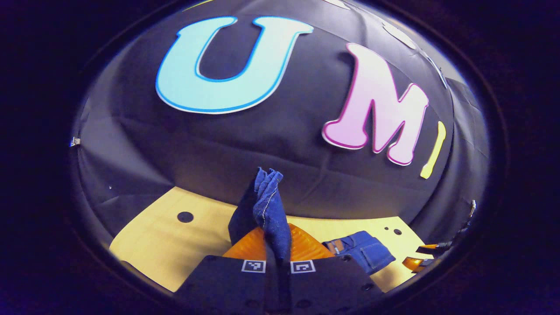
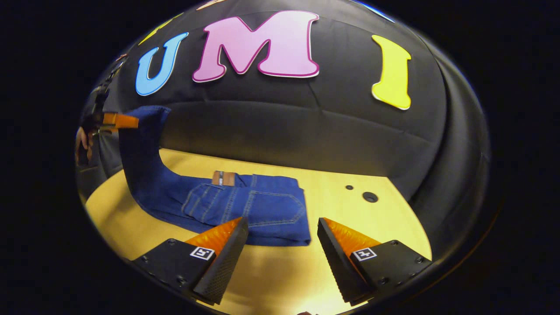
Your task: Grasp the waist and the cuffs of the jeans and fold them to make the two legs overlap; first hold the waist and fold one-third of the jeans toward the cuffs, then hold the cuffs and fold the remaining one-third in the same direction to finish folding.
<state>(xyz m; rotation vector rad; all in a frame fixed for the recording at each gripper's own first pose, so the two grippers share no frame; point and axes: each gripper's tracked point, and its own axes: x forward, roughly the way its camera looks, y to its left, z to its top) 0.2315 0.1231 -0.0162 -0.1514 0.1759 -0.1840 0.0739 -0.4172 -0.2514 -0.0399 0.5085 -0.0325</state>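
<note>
Left tool (image 1: 277, 256): clamped tight on the jeans (image 1: 266, 210), both fingers pressed against a bunched strip of denim that sticks up ahead of the tips.
Denim in the grip: folded on itself, with a seam and pale stitching running down the side facing us in the left gripper view.
Right tool (image 2: 282, 243): fingers well apart, holding nothing, hanging just above the tabletop (image 2: 385, 218).
Jeans from the right tool: lying just ahead of the 2 open fingers, the waist part flat on the wood with the back pockets up and a brown leather patch (image 2: 223, 178) at the waistband.
Near edge of the jeans: sits between the right tool's fingertips and a little beyond them, not touched by either.
Lifted end: off to the left of the right tool the denim climbs steeply off the tabletop, up to the left tool (image 2: 114, 121), which pinches it high in the air.
Hand (image 2: 83, 146): a hand shows behind that raised tool, at the far left edge.
From the left tool: the flat waist part lies down to its right on the tabletop, and the right tool (image 1: 423, 257) shows just beyond it at the edge.
Tabletop: pale yellow wood with a few dark round holes (image 2: 370, 197), well ahead and to the right of the right tool.
</note>
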